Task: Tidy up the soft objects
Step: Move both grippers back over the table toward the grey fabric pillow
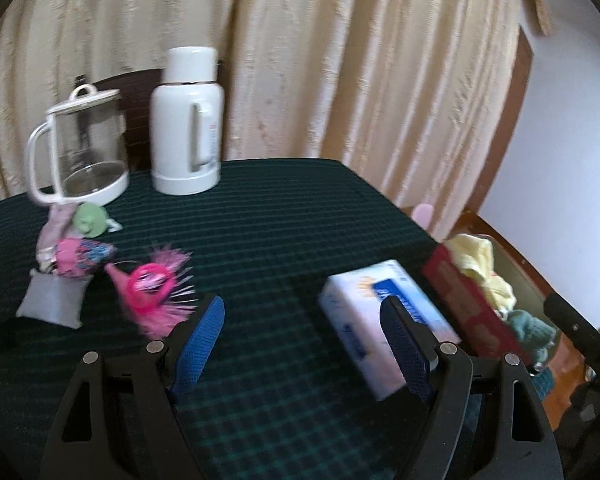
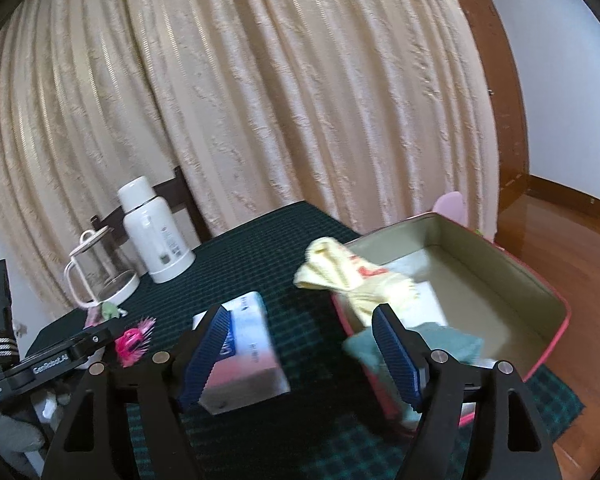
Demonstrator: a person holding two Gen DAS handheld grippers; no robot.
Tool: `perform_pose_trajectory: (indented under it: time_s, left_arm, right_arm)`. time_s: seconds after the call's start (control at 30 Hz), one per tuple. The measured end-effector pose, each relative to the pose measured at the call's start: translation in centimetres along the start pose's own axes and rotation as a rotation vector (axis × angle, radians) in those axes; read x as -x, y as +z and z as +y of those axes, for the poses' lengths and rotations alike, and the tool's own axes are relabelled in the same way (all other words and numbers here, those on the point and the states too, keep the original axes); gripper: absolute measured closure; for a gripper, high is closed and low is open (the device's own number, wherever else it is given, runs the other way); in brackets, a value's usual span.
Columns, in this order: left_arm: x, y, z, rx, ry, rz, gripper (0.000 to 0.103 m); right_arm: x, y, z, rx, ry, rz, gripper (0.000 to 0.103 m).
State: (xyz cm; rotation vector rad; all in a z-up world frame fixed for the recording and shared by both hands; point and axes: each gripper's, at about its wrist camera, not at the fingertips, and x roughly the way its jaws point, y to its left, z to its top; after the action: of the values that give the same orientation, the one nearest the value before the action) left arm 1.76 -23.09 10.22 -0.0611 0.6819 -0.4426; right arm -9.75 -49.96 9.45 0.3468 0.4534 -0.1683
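Standing between both released, empty grippers: tissue pack (image 1: 384, 320), beside red box (image 2: 540, 280).

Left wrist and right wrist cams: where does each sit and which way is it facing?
Left wrist: on the left gripper, jaws open, facing across the table at thermos, glass kettle, pink toy; right gripper's body at right edge.
Right wrist: on the right gripper, jaws open, facing the tin holding the yellow cloth; left gripper at left edge.
Shared: tissue pack, thermos, kettle, curtain.
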Motion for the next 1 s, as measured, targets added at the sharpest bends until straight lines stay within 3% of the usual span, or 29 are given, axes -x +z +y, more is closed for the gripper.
perform_pose_trajectory:
  time_s: [0.8, 1.0]
  left_arm:
    - [1.3, -1.1, 18.0, 0.195, 0.341, 0.021, 0.019]
    - [0.1, -1.3, 20.9, 0.201, 0.381, 0.065, 0.019]
  right_arm:
    - [-3.0, -2.7, 9.3, 0.136, 0.185, 0.130, 0.019]
    - [-3.8, -3.1, 11.2, 0.159, 0.222, 0.162, 0.017]
